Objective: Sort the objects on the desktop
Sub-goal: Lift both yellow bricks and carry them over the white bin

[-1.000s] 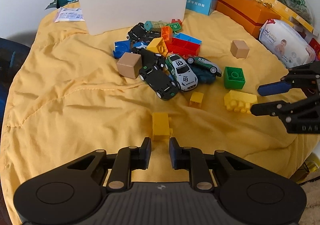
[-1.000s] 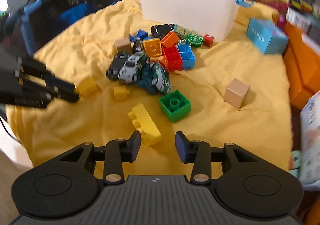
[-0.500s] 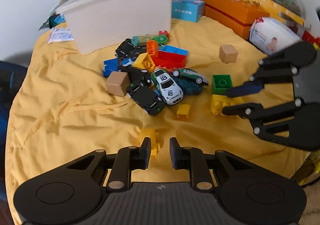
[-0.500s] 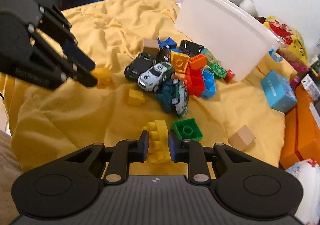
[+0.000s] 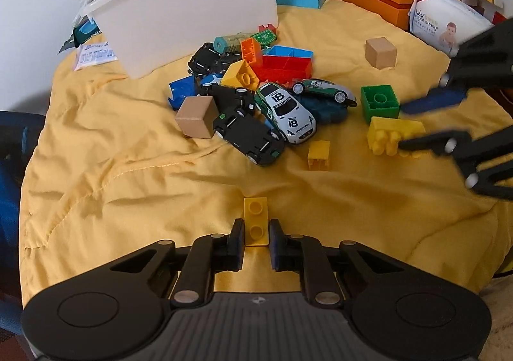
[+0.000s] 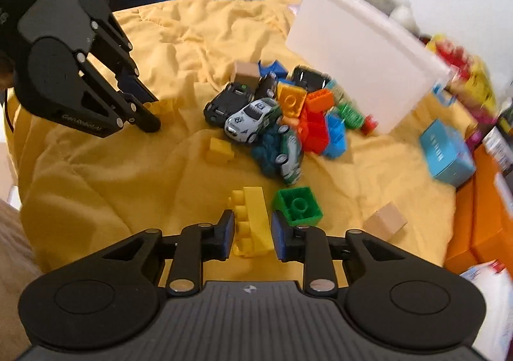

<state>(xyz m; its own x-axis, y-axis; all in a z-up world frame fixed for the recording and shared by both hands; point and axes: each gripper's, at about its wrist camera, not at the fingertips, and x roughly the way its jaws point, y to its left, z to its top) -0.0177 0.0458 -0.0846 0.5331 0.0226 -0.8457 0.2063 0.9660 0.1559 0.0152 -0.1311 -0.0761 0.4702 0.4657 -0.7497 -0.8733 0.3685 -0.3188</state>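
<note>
Left gripper (image 5: 255, 232): jaws closing on a small yellow brick (image 5: 256, 221), pads pressed to its sides, on the yellow cloth (image 5: 128, 168). Right gripper (image 6: 251, 231): jaws opening, a long yellow brick (image 6: 251, 221) between them (contact unclear), beside the green brick (image 6: 297, 205).

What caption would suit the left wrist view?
Left gripper jaws closing around a small yellow brick on the yellow cloth.

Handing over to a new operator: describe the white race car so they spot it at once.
Start at the white bin on the yellow cloth; a toy pile lies before it. The white race car sits at the pile's near edge, the only white car, numbered 18.
</note>
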